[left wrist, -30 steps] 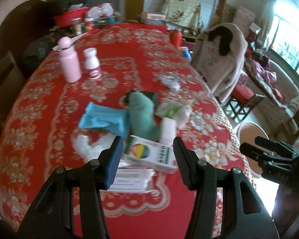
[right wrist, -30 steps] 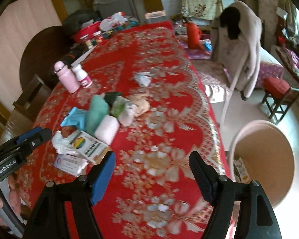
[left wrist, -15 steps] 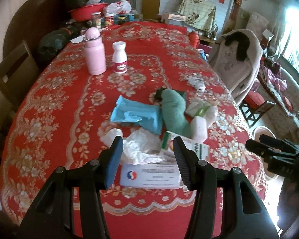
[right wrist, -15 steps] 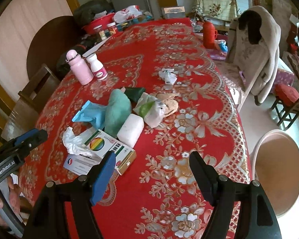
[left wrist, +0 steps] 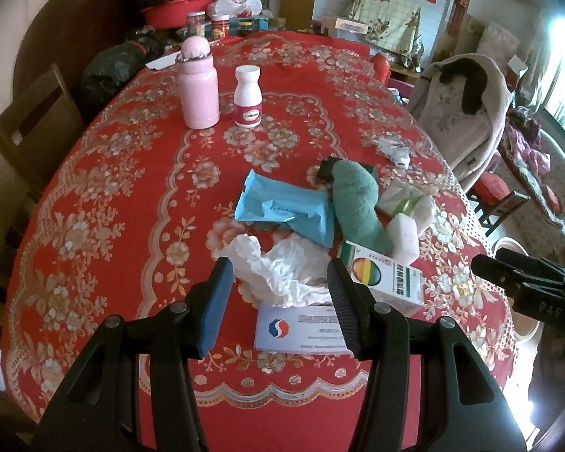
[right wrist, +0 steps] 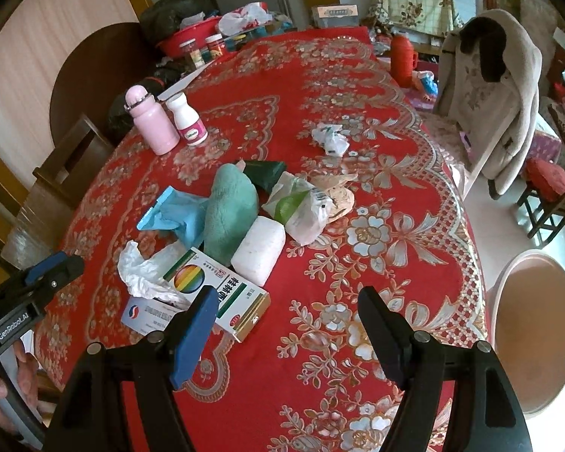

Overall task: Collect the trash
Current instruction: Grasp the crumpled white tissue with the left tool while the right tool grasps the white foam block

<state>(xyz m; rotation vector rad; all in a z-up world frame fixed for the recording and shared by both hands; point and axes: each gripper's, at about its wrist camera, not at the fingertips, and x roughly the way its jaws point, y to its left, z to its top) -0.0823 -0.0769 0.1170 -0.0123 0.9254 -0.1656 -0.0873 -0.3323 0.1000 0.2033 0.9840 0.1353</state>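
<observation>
Trash (left wrist: 282,275) is looming larger at twelve o'clock as both grippers are closing in; left gripper (left wrist: 278,301), right gripper (right wrist: 286,320) are gaping, empty. Collecting is seemingly just starting.

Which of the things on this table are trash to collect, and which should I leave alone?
Trash: crumpled tissue, blue wrapper, rainbow-logo carton, plastic bag, small wrapper.

Leave, probably: pink bottle, white pill bottle, green cloth.
</observation>
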